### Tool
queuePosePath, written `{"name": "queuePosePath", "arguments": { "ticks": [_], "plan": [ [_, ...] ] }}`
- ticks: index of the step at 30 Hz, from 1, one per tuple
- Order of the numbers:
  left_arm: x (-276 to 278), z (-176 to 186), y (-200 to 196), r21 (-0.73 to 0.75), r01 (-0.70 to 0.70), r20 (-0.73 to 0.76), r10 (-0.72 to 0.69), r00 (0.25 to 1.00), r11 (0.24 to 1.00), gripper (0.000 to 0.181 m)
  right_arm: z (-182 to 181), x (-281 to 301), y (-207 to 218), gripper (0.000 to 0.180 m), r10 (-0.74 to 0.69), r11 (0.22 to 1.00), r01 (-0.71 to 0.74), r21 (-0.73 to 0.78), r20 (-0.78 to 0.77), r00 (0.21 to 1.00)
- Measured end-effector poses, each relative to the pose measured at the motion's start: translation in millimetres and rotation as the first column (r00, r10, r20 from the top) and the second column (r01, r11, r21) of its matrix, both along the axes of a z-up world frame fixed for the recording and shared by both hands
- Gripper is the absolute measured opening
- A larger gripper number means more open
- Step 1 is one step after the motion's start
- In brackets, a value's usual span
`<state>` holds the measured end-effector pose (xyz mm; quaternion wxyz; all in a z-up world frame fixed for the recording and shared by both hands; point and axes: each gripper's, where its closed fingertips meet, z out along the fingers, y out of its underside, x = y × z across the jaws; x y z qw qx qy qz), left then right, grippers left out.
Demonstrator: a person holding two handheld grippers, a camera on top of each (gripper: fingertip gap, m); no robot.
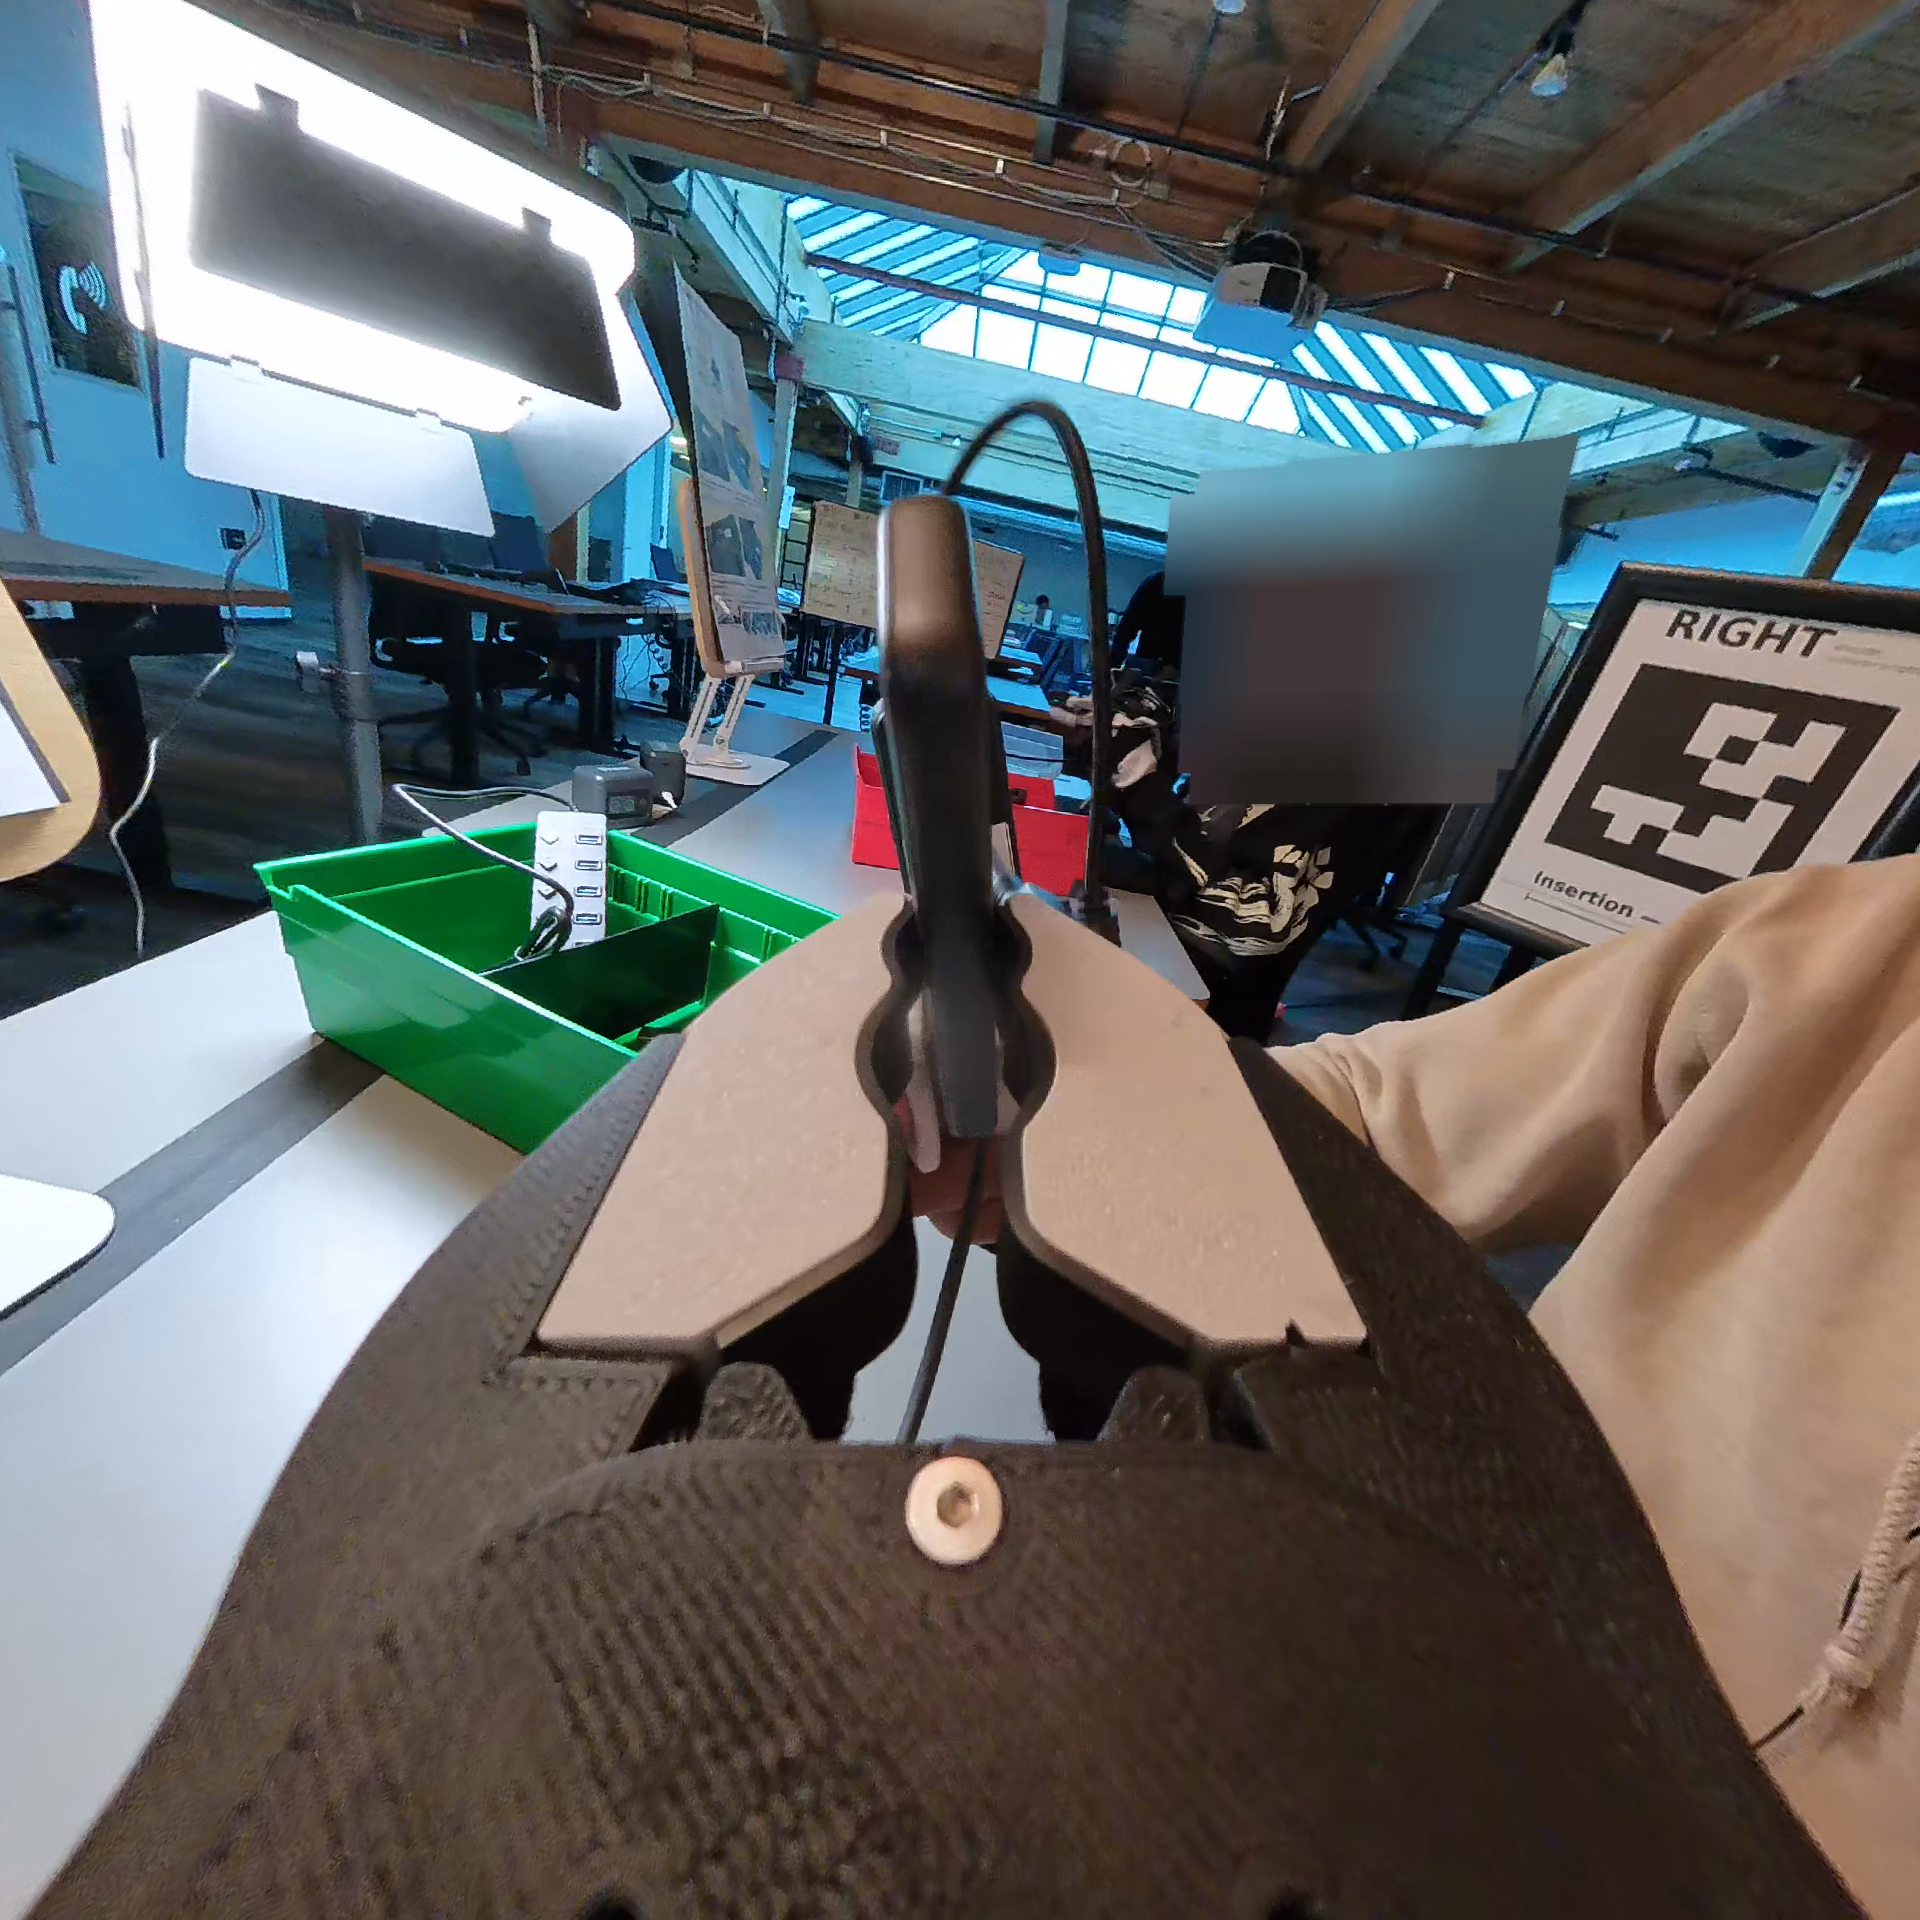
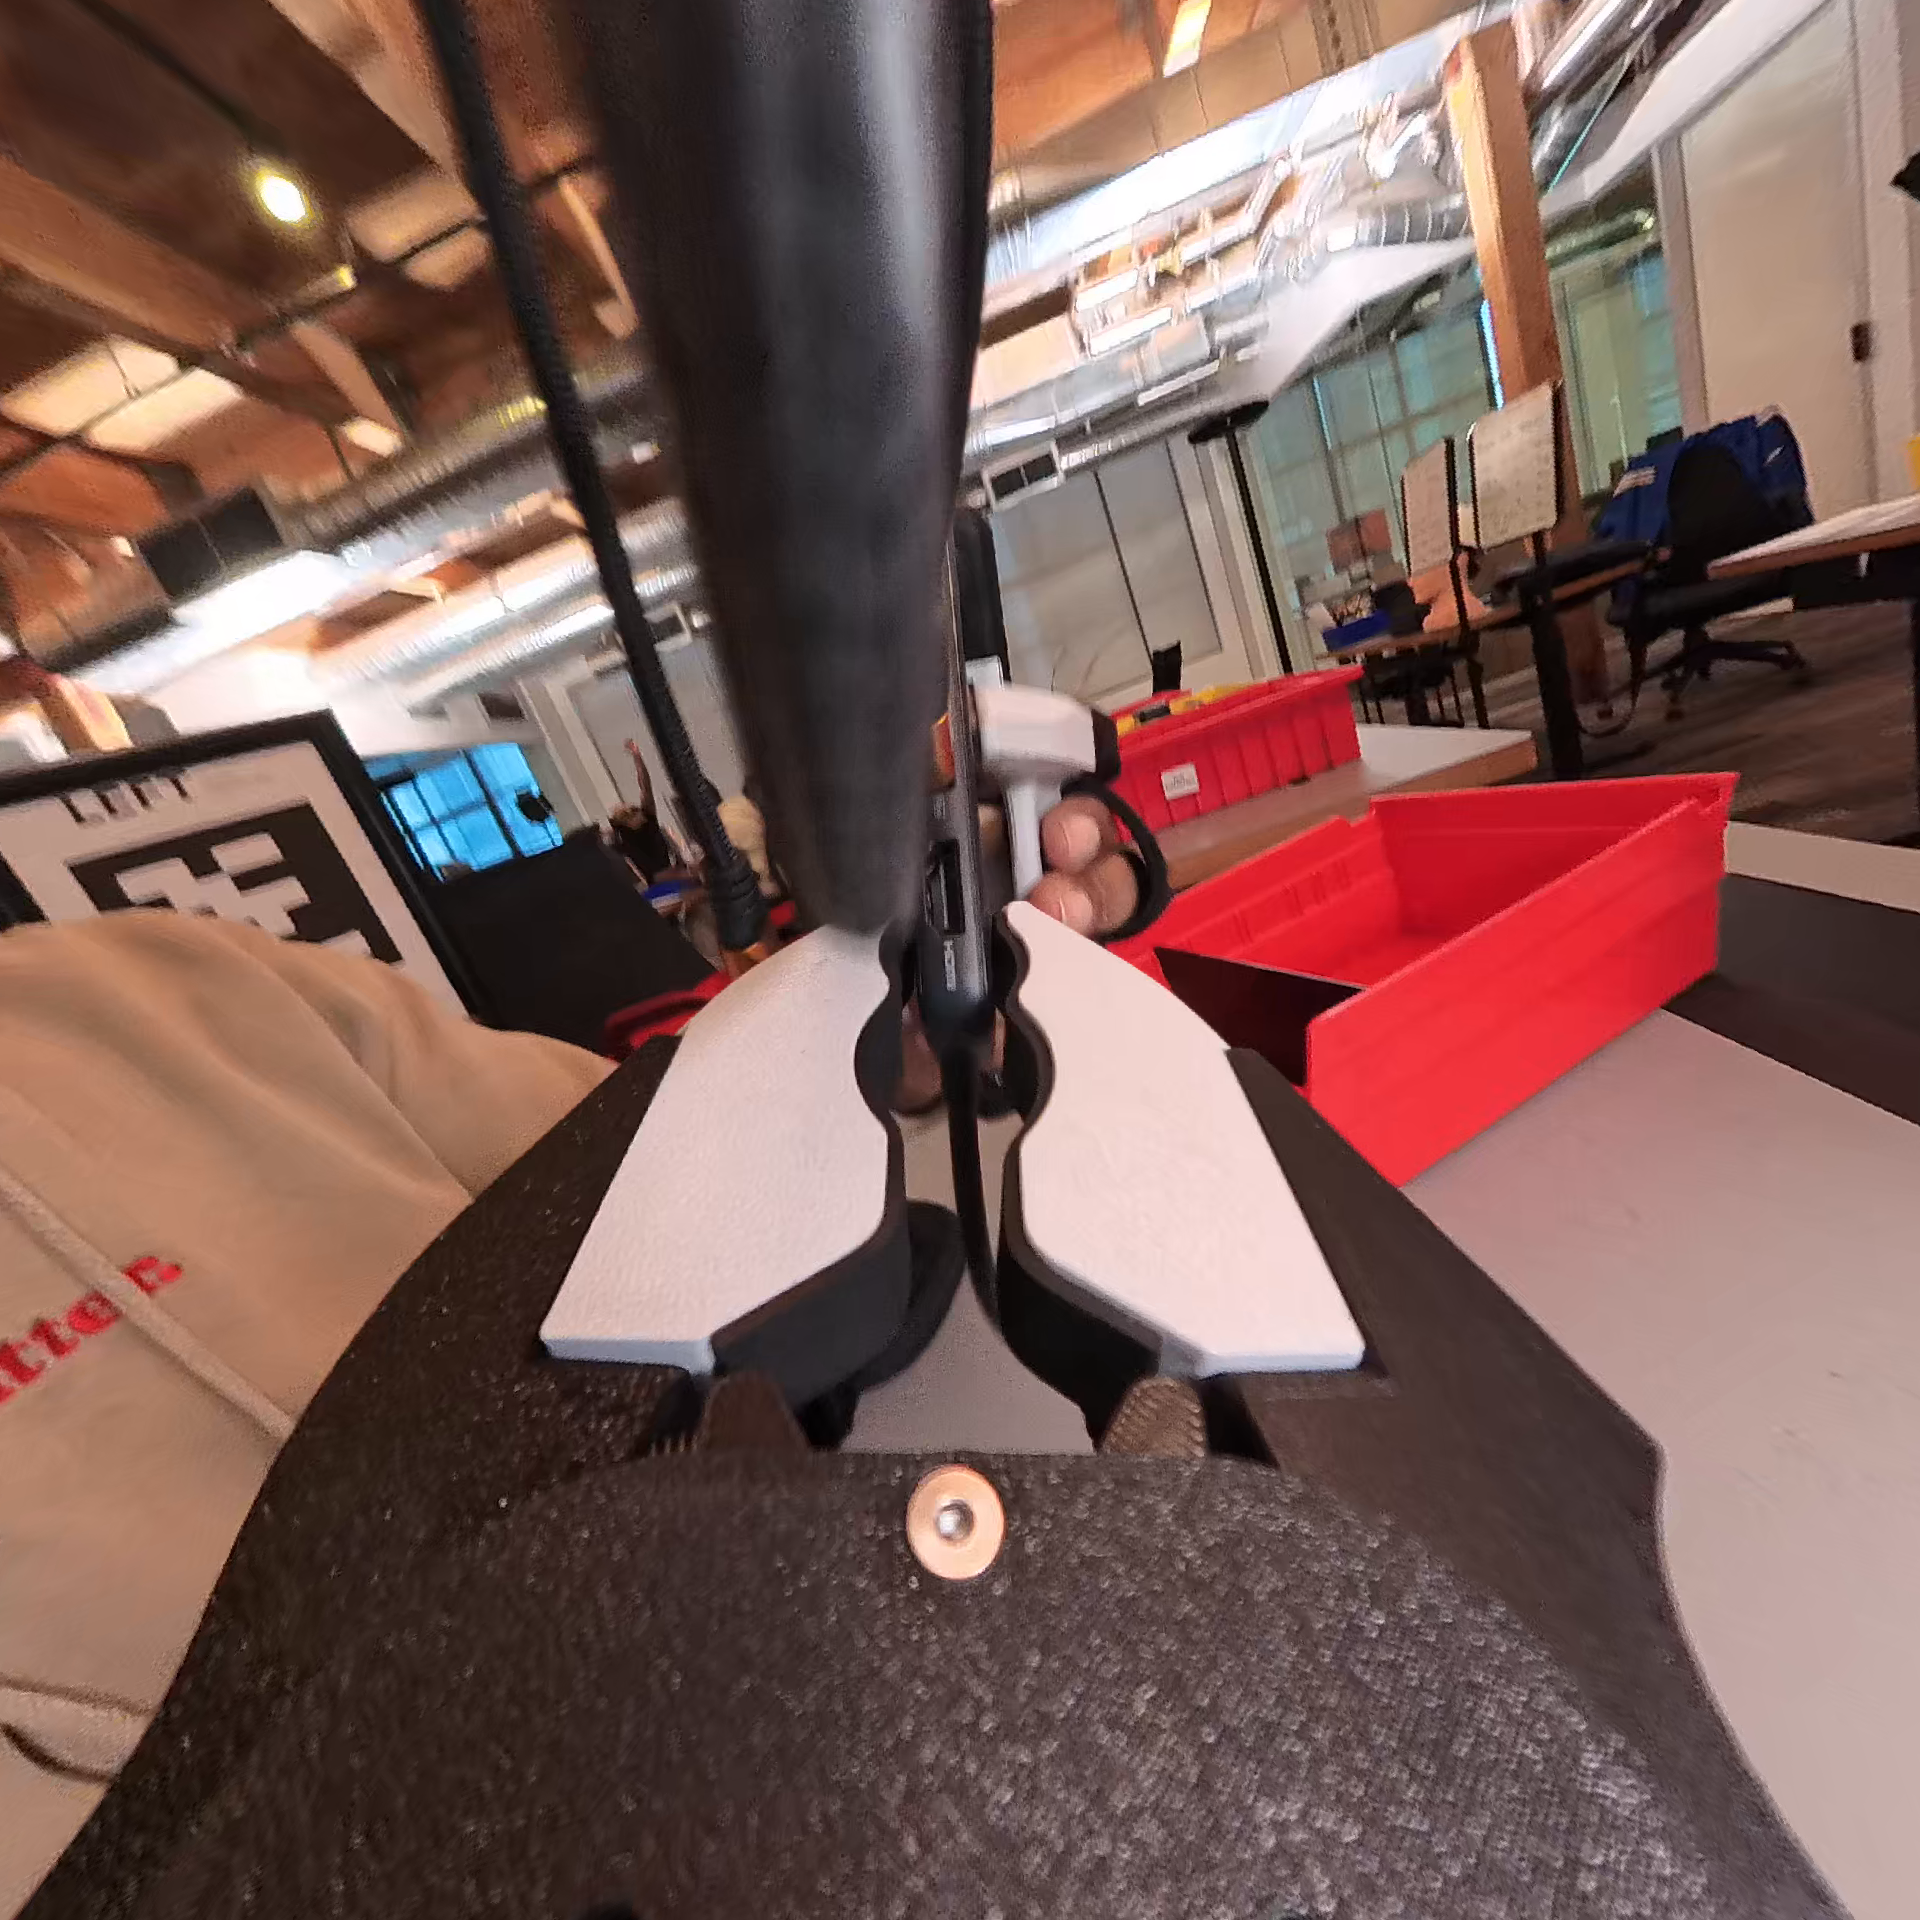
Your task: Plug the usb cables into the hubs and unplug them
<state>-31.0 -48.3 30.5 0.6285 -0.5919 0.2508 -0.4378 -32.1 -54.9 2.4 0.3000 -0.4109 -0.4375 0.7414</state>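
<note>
Pinching one dark hub (image 1: 935,790) edge-on, both grippers' fingers (image 1: 769,1122) (image 2: 1143,1143) hold it above the table (image 1: 156,1403).

green bin (image 1: 416,997), red bin (image 2: 1507,935). dark grey hub (image 1: 935,748), black cable (image 1: 1081,582). beige sleeve (image 1: 1610,1091), black-white marker sign (image 1: 1714,779).
</note>
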Motion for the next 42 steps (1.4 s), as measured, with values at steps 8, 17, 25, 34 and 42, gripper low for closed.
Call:
{"name": "queuePosePath", "arguments": {
  "ticks": [8,17,25,34,42],
  "plan": [
    [-46.6,22.4,-7.5,-0.052,-0.082,-0.019,0.081,0.997,0.995,0.012,-16.4,30.4,50.2,0.047,-0.047,0.978,0.023,0.206,0.113,0.992],
    [-39.6,-1.1,7.9,-0.144,-0.077,-0.028,0.073,0.997,0.987,0.013,36.5,66.2,87.5,0.040,-0.397,0.823,0.375,0.426,-0.039,0.917],
    [-12.9,-14.3,16.2,-0.137,-0.031,0.046,0.038,0.998,0.990,0.012,-20.4,24.6,53.7,0.020,-0.511,0.496,0.225,0.839,0.073,0.856],
    [-7.4,-25.1,16.3,-0.196,0.056,0.081,-0.041,0.996,0.979,0.015,-8.2,27.7,43.5,0.006,-0.477,0.498,0.250,0.830,0.022,0.878],
    [3.8,-26.7,8.7,-0.180,0.074,0.007,-0.074,0.997,0.981,0.013,-7.8,28.3,32.9,0.006,-0.416,0.504,0.233,0.832,-0.002,0.909]
  ]
}}
